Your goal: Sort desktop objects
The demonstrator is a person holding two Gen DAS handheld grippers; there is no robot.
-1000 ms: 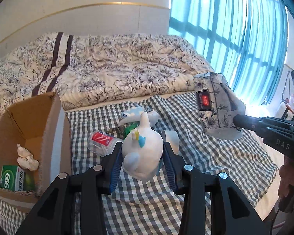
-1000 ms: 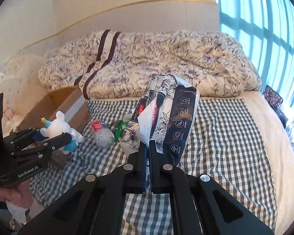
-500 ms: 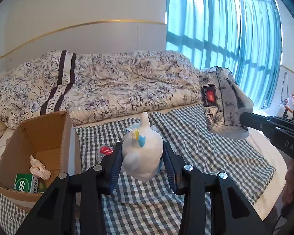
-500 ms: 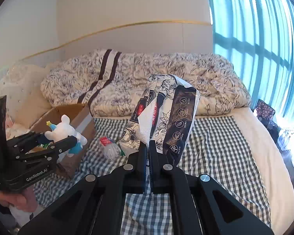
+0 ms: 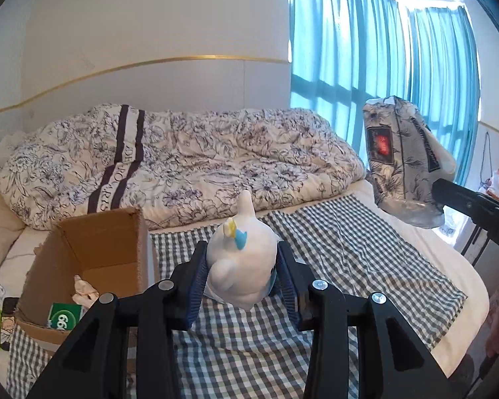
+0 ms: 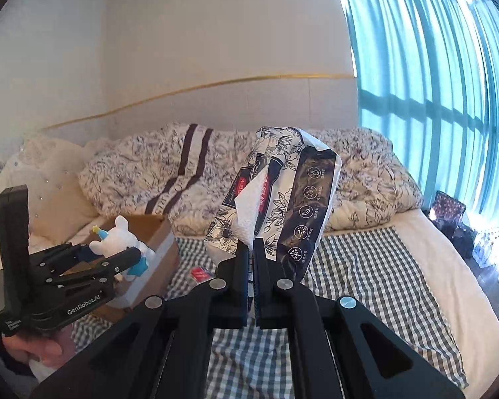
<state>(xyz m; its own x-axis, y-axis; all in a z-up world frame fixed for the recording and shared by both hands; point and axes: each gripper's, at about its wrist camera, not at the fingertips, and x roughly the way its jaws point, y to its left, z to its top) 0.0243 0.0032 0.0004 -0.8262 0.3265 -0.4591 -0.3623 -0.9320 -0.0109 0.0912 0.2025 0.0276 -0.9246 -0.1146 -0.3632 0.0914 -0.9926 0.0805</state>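
My left gripper (image 5: 241,259) is shut on a white plush toy (image 5: 241,262) with a blue and yellow hat, held in the air above the checked cloth (image 5: 366,256). The same toy (image 6: 118,241) shows in the right wrist view, gripped beside the cardboard box (image 6: 156,236). My right gripper (image 6: 251,249) is shut on a floral tissue pack (image 6: 282,199), pinching its lower edge, with a white tissue sticking out. That tissue pack (image 5: 399,156) hangs at the right in the left wrist view. The open cardboard box (image 5: 93,256) sits left of the toy.
Inside the box lie a green packet (image 5: 65,314) and a crumpled tissue (image 5: 83,287). A small red-labelled item (image 6: 199,274) lies on the cloth by the box. A rumpled floral duvet (image 5: 183,163) fills the back of the bed. Blue curtains (image 5: 382,66) hang at the right.
Both grippers have risen and pulled back with their loads; the bed and box look lower and farther. The small items on the cloth have dropped out of the left wrist view.
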